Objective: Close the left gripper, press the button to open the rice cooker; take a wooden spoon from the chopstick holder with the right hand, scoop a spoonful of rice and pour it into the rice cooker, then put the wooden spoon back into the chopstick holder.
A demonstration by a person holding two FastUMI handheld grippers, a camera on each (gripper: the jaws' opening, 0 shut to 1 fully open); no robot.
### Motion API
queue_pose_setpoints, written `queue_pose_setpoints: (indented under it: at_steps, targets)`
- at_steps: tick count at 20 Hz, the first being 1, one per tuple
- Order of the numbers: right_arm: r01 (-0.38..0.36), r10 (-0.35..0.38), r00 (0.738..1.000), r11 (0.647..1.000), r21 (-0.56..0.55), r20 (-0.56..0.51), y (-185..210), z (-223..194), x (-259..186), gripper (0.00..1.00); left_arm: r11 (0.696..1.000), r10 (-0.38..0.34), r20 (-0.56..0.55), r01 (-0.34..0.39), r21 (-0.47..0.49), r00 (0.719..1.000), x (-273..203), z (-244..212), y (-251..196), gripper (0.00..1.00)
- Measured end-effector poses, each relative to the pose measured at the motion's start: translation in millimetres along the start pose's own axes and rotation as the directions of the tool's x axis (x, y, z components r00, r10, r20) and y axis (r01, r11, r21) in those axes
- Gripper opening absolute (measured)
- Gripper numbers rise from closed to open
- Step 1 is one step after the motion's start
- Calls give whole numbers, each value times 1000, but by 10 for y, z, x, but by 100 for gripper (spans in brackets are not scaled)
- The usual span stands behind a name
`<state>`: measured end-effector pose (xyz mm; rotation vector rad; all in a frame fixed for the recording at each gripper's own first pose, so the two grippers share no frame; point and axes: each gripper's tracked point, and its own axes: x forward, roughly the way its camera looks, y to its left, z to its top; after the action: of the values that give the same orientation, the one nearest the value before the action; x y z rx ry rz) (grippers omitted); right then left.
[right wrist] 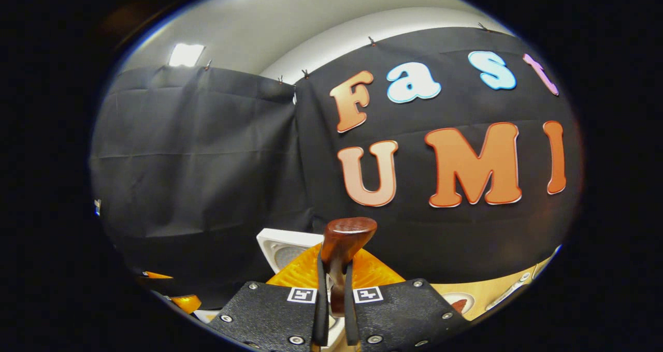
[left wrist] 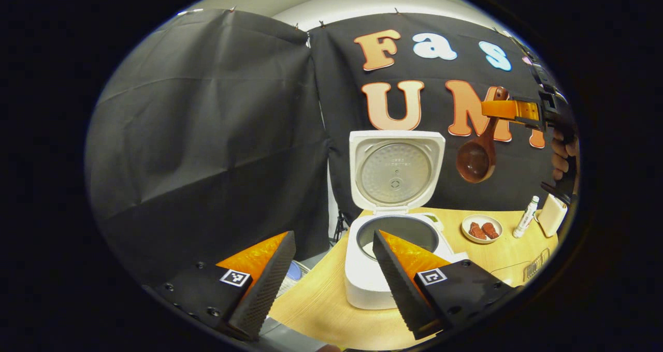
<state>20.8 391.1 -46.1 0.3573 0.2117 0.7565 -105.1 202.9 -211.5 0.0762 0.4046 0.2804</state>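
Lid up on the rice cooker (left wrist: 386, 259), wooden spoon (left wrist: 479, 155) already lifted.

Right hand-held gripper (right wrist: 332, 300) is clamped on the spoon handle, high right of the cooker; left hand-held gripper (left wrist: 331, 274) gapes apart. Scoop, pour, return left (I'd guess). One cooker, one spoon, one dish (left wrist: 481, 229) on the tabletop (left wrist: 321, 305).

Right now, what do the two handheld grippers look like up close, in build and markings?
Left gripper: two wedge-shaped fingers with finely ribbed inner faces, mounted on dark plates with visible screws, each plate carrying a small square black-and-white marker. Right gripper: the same dark speckled plates, round screw heads and a square marker on each side. In the left gripper view, bare fingers of the hand wrap its black handle.
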Motion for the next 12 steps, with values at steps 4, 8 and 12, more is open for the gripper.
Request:
queue_pose_setpoints:
  at_steps: [4, 8, 12]
  targets:
    - [90, -90, 996, 996, 27, 1, -509, 25, -420, 11, 998, -57, 3, 56, 12, 998, -25, 64, -318, 99]
    - [200, -200, 980, 978, 53, -8, -1044, 3, -847, 11, 994, -106, -2, 106, 18, 994, -56, 80, -614, 99]
    - [312, -312, 950, 947, 72, -18, -1485, -16, -1325, 12, 986, -162, -11, 162, 31, 987, -72, 122, -916, 99]
